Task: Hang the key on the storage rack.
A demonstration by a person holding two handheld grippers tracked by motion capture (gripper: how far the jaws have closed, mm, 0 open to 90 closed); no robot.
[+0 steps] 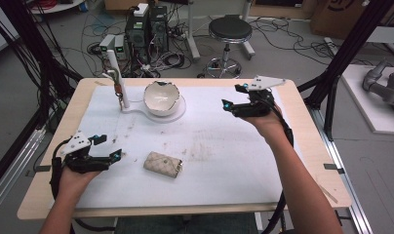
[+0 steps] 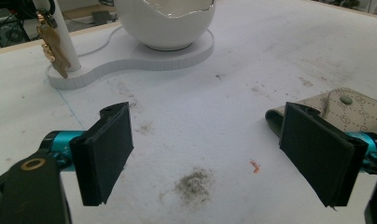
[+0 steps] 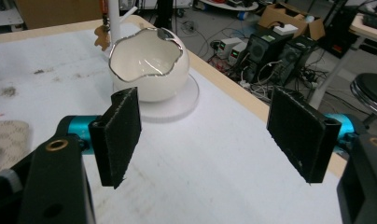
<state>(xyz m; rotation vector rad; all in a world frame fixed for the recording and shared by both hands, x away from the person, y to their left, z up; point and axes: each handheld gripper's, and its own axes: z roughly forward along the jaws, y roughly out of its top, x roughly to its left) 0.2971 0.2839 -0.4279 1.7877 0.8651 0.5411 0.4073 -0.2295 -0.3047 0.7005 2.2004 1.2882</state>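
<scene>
Soft quilted pouch (image 1: pixel 163 164), judged light, pliable; best pinched across its flat middle. Left tongs (image 1: pixel 107 147), right tongs (image 1: pixel 234 97): agape, empty.

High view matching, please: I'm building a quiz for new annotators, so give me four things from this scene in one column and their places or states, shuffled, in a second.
Things:
1. egg-shaped white bowl
2. beige key pouch
3. left gripper
4. gold key charm

Places or states:
A. hanging from the white post
B. lying flat on the mat, near the front
C. open, just left of the pouch
D. sitting on the round end of the white stand

Pairs: 1-D, 2-B, 3-C, 4-A
</scene>
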